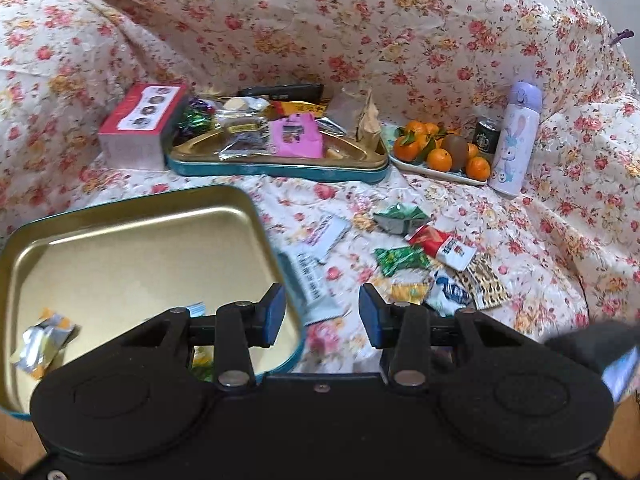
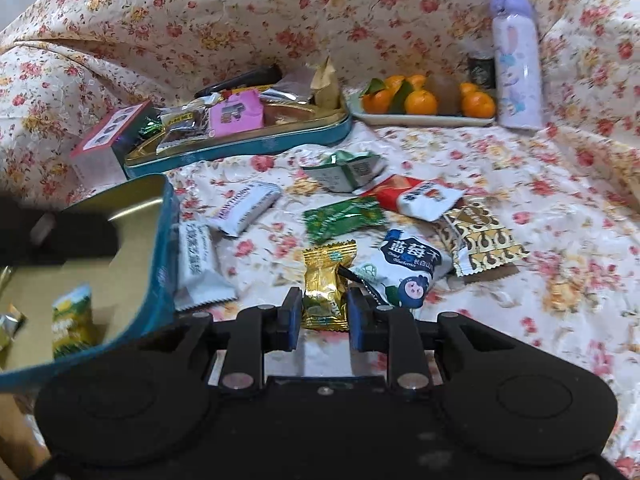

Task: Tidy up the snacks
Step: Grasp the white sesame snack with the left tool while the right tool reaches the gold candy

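My right gripper (image 2: 320,312) is clamped on a gold-wrapped candy (image 2: 326,288), both pads pressing its sides, just beside the near teal tin (image 2: 160,248). My left gripper (image 1: 322,316) stands apart with nothing between its pads, above that tin's (image 1: 276,248) right rim. Inside the tin lie a silver-and-yellow wrapper (image 1: 42,342) and a yellow-green packet (image 2: 74,322). Beside the tin, on the floral cloth (image 2: 520,184), loose snacks are scattered: two white bars (image 2: 248,206), a green packet (image 2: 344,218), a blueberry pouch (image 2: 408,266), a red-and-white packet (image 2: 420,196). Beyond the tin sit a second, filled tin (image 2: 248,148) and a tray of mandarins (image 2: 424,120).
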A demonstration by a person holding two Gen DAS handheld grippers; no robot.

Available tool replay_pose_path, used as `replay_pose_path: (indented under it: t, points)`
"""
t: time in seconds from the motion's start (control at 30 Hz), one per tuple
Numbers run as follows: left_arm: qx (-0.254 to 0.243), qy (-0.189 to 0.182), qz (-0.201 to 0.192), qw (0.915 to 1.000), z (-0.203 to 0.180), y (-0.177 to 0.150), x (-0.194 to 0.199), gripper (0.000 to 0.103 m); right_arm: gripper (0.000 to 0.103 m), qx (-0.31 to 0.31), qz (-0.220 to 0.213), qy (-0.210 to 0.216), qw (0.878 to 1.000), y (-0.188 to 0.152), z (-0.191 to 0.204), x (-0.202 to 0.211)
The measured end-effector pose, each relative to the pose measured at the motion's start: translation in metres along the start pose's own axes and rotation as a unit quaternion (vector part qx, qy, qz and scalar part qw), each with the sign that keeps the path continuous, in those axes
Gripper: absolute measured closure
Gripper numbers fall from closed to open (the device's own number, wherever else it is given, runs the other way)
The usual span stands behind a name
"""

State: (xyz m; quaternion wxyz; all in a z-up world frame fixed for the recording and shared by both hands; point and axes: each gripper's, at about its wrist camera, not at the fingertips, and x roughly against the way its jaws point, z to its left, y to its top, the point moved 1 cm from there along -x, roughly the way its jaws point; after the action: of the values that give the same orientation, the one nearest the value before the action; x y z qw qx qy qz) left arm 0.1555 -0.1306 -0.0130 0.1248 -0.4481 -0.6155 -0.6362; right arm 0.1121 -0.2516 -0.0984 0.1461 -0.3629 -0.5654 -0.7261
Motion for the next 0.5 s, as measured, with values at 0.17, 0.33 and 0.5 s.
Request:
replay_pose_path:
  t: [0.17, 0.33, 0.5]
  points:
    - [0.002, 0.017, 0.008, 0.9998, -0.013, 0.004, -0.021, 0.053, 0.078, 0.014, -0.021, -0.003, 1.0, -0.011, -0.001, 0.006]
    - [0.006, 0.039, 0.017, 0.9991, -0.02, 0.006, -0.039, 0.053, 0.078, 0.025, -0.04, -0.013, 0.999, -0.02, 0.003, 0.009]
    - [-0.003, 0.062, 0.025, 0.9977, -0.024, 0.008, -0.053, 0.053, 0.078, 0.016, -0.052, -0.001, 0.999, -0.019, -0.004, 0.007]
